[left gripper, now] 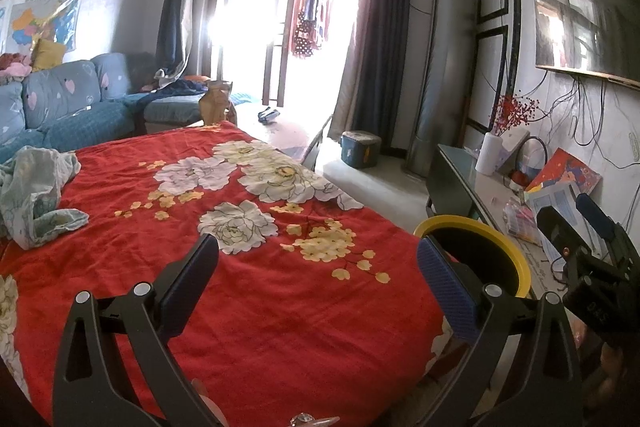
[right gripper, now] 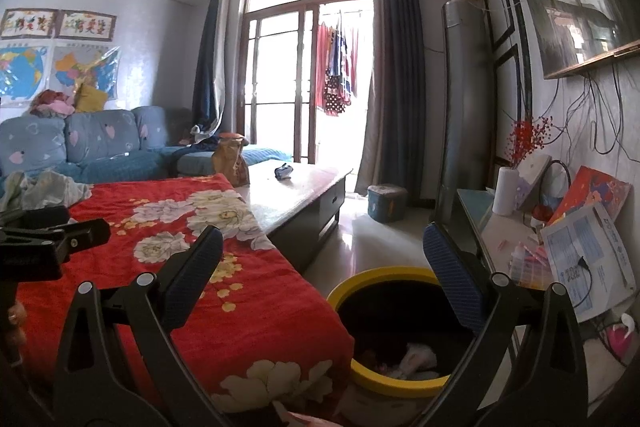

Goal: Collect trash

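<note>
A black bin with a yellow rim (right gripper: 340,293) stands on the floor beside the table's right edge. Crumpled white and pink trash (right gripper: 416,357) lies at its bottom. My right gripper (right gripper: 322,231) hangs open above the bin and the table corner, nothing between its fingers. My left gripper (left gripper: 316,243) is open over the red floral tablecloth (left gripper: 260,307), also holding nothing. The bin's rim (left gripper: 452,223) shows behind the left gripper's right finger. A crumpled pale blue cloth (left gripper: 36,195) lies on the tablecloth at far left.
A brown paper bag (right gripper: 230,163) and a small dark object (right gripper: 283,171) sit on the bare far part of the table. A blue sofa (right gripper: 100,143) lies behind, a small blue container (right gripper: 386,203) on the floor, and a cluttered cabinet (right gripper: 500,239) at the right.
</note>
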